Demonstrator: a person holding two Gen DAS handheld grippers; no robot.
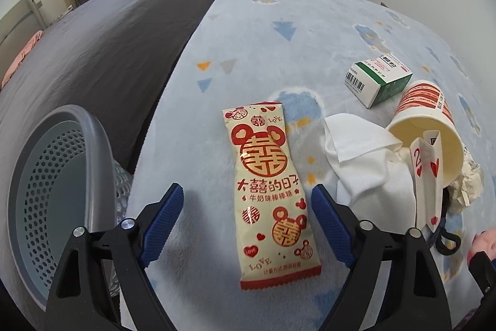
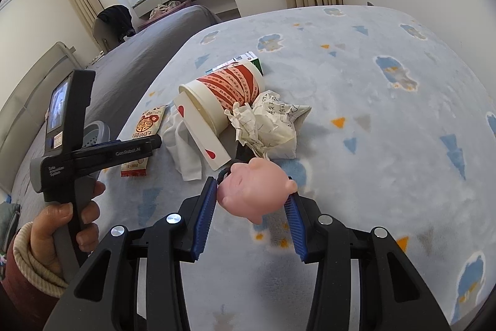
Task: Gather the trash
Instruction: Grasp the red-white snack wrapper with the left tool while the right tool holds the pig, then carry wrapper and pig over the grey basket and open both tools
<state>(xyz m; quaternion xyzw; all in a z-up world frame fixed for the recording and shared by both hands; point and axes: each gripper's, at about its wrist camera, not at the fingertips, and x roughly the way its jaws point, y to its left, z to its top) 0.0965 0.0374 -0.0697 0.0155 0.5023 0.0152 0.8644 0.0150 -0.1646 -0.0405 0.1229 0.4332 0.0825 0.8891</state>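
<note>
A cream and red candy wrapper [image 1: 268, 191] lies flat on the pale blue patterned blanket [image 1: 279, 30], between the open jaws of my left gripper [image 1: 248, 197]. It also shows in the right wrist view [image 2: 145, 132]. A grey perforated trash basket [image 1: 59, 185] stands at the left. A white tissue [image 1: 365, 163], a tipped paper cup [image 1: 424, 126] with a playing card [image 1: 426, 176] and a green and white box [image 1: 379, 79] lie to the right. My right gripper [image 2: 251, 194] is shut on a pink pig toy [image 2: 252, 188]. Crumpled paper [image 2: 269, 126] lies beyond it.
A grey bed cover [image 1: 93, 51] runs along the left beside the blanket. A black cord [image 1: 446, 241] lies by the card. The left hand-held gripper body [image 2: 71, 145] and the hand on it show at the left of the right wrist view. Curtains and a window are at the back.
</note>
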